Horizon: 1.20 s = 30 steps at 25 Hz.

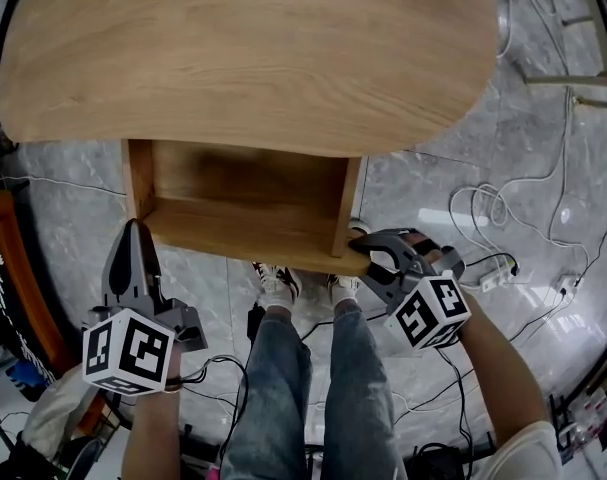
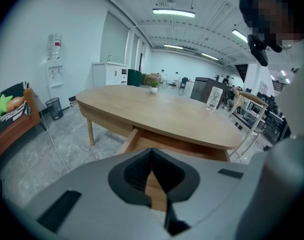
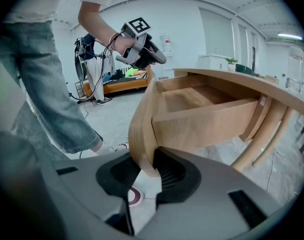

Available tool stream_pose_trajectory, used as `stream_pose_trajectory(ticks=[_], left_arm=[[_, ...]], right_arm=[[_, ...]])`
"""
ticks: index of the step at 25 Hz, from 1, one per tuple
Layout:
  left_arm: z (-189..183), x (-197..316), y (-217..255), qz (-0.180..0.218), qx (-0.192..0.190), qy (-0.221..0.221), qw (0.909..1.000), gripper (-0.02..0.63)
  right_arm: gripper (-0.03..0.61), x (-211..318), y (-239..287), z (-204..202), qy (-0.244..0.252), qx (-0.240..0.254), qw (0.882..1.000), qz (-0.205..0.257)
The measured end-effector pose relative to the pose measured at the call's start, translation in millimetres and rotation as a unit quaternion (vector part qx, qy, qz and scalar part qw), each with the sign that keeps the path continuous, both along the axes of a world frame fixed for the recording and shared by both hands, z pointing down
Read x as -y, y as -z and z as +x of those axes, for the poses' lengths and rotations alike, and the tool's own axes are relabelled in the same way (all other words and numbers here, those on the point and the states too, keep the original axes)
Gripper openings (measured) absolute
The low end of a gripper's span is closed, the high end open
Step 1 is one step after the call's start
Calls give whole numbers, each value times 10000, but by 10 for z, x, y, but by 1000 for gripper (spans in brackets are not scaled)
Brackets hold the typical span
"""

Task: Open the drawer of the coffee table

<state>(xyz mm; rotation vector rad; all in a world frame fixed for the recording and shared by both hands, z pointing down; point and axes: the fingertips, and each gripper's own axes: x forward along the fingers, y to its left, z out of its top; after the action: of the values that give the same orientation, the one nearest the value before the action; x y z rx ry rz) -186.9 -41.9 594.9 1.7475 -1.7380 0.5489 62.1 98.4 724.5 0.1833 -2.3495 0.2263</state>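
Right gripper view: the right gripper (image 3: 150, 170) is clamped narrowly on the front-panel corner of the light wooden drawer (image 3: 202, 116). The drawer stands pulled out beneath the oval wooden coffee table worktop (image 1: 243, 48). At its other front corner, the left gripper (image 1: 133, 233) is closed and empty.

head view: steeply down | left gripper view: across tabletop (image 2: 167, 116) | right gripper view: close on drawer (image 3: 202, 115) | 3 share drawer

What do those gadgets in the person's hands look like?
The left gripper and right gripper are grey, with black-lined fingers. Each carries a white cube of black square markers. A black cable leaves the left one. The person wears a white short sleeve.
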Motion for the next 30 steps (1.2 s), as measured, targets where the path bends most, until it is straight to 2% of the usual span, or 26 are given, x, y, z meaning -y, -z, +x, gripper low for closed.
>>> stream_pose_trajectory(ticks=[8, 12, 18, 28, 30], left_arm=[[-101, -78, -85, -7, -51, 63, 10000, -8], [-120, -118, -116, -13, -76, 88, 9999, -8], [-157, -149, -98, -22, -105, 125, 9999, -8], [-202, -190, 21, 9, -174, 270, 9995, -8], [-219, -143, 105, 71, -194, 269, 9994, -8]], right_arm=[[94, -27, -114, 3, 11, -97, 9999, 61], [95, -12, -106, 4, -108, -39, 9999, -17], [106, -17, -118, 4, -33, -45, 9999, -127], [166, -72, -167, 26, -361, -280, 9936, -1032], [167, -59, -119, 36, -432, -315, 9926, -1090]])
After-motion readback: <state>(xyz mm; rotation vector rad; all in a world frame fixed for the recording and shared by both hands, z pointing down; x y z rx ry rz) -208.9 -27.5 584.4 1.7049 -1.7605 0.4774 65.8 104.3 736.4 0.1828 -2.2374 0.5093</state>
